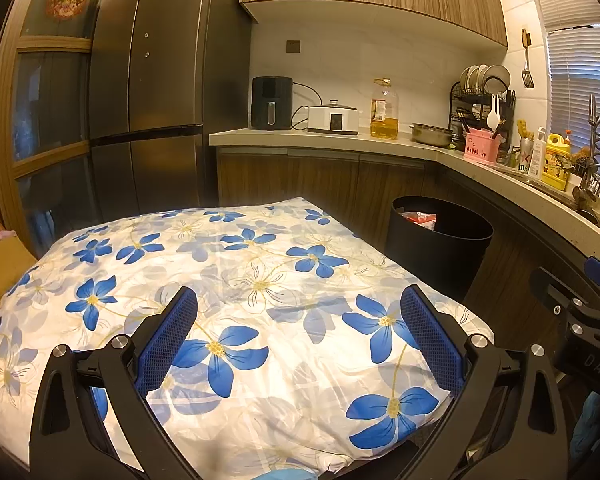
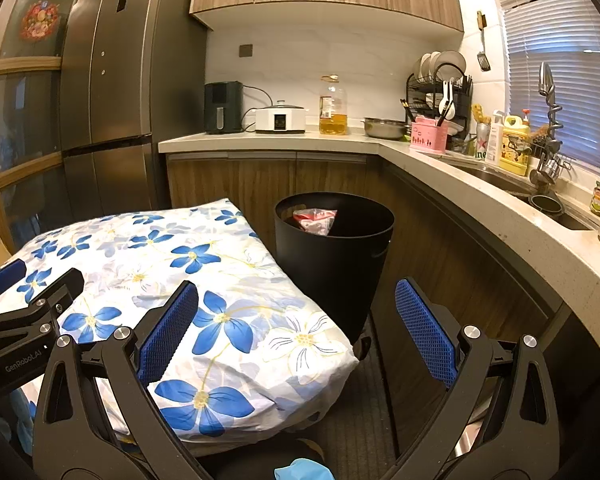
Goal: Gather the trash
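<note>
A black round trash bin (image 2: 334,258) stands on the floor beside a table covered with a blue-flowered cloth (image 1: 236,280). A red and clear plastic wrapper (image 2: 315,219) lies inside the bin, also seen as the wrapper (image 1: 420,217) in the bin (image 1: 436,246) from the left wrist view. My left gripper (image 1: 298,300) hovers open over the cloth, holding nothing. My right gripper (image 2: 296,294) is open and empty, near the table's right edge, with the bin just ahead. The left gripper (image 2: 24,304) shows at the left of the right wrist view. The right gripper (image 1: 580,312) shows at the right edge of the left wrist view.
An L-shaped counter (image 2: 480,192) runs behind and to the right, with an air fryer (image 2: 223,107), cooker (image 2: 280,120), oil bottle (image 2: 333,106), dish rack (image 2: 440,88) and sink (image 2: 512,184). A tall fridge (image 2: 116,92) stands at the left. A blue glove (image 2: 304,470) shows at the bottom.
</note>
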`<move>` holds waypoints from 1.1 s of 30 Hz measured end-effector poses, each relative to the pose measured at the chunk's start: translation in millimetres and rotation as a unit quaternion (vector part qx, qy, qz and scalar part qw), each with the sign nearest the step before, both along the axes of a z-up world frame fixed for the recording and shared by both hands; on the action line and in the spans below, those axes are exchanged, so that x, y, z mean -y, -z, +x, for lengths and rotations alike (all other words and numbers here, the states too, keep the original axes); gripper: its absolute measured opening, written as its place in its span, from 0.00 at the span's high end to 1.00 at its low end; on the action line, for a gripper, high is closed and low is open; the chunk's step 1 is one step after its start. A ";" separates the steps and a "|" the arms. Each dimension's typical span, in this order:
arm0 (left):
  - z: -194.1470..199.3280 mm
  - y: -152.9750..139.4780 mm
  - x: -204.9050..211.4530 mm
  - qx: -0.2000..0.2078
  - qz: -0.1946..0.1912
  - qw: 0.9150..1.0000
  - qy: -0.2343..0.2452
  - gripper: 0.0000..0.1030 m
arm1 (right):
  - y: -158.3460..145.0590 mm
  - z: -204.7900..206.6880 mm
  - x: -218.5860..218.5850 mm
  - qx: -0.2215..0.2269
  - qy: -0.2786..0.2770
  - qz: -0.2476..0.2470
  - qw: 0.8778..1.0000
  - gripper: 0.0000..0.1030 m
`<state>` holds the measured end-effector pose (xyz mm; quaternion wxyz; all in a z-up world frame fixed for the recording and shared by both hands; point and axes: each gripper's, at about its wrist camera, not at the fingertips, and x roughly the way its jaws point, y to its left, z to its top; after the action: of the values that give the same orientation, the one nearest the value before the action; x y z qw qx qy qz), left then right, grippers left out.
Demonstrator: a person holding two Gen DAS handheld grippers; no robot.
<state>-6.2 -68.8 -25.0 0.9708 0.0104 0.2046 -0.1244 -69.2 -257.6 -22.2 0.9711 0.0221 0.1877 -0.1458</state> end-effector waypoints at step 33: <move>1.7 -0.2 -0.8 -0.002 0.004 1.000 0.000 0.05 | 0.0 0.6 0.2 -0.001 -0.001 0.000 1.000 0.05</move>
<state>-4.5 -68.0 -24.8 0.9705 0.0143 0.2067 -0.1233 -68.6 -257.8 -22.1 0.9710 0.0219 0.1886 -0.1453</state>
